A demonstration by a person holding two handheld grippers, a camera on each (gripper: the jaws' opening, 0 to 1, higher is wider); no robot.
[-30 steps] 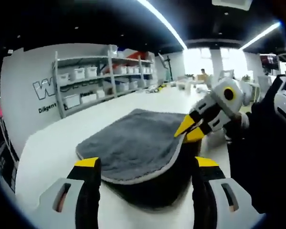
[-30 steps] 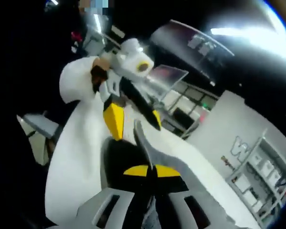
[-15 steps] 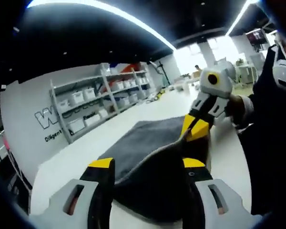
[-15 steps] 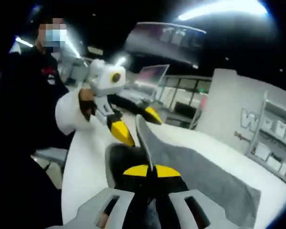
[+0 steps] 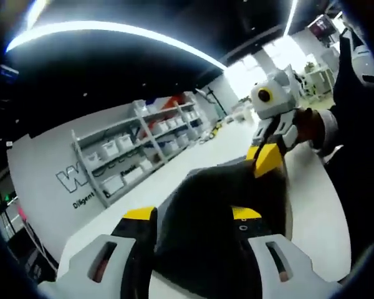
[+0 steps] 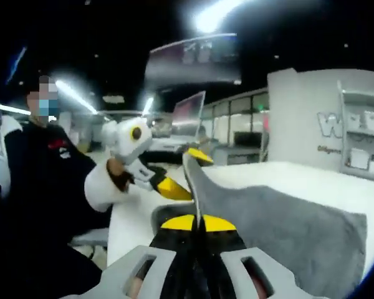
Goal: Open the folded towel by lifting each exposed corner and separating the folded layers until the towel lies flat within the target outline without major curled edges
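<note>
1. Nearest the lens in the left gripper view, the left gripper (image 5: 190, 218) has its yellow-tipped jaws set wide apart, with a dark fold of the grey towel (image 5: 218, 218) bulging up between them; whether either jaw presses the cloth cannot be told.
2. At the bottom of the right gripper view, the right gripper (image 6: 197, 223) has its jaws pressed together on a thin edge of the towel (image 6: 287, 230), which stands up from the tips as a pale-bordered ridge.
3. Past that ridge the towel spreads away to the right over the white worktop (image 6: 299, 180), partly lifted and not flat.
4. Seen from the left gripper view, the right gripper (image 5: 266, 159) comes in from the right, its yellow tips closed on the raised part of the towel, with a person's hand (image 5: 308, 128) behind it.
5. Seen from the right gripper view, the left gripper (image 6: 181, 174) comes in from the left, its yellow tips spread, one on each side of the raised edge.
6. Behind it sits a person in dark clothes (image 6: 43, 180) with a white cuff.
7. Farther back stands a shelf unit (image 5: 137, 152) with white bins before a white wall (image 5: 43, 180). Large lettering there begins with "W", and the small line under it starts "Diligent"; the rest is cut off or blurred.
8. Overhead, long light strips (image 5: 112, 31) run across a dark ceiling.
</note>
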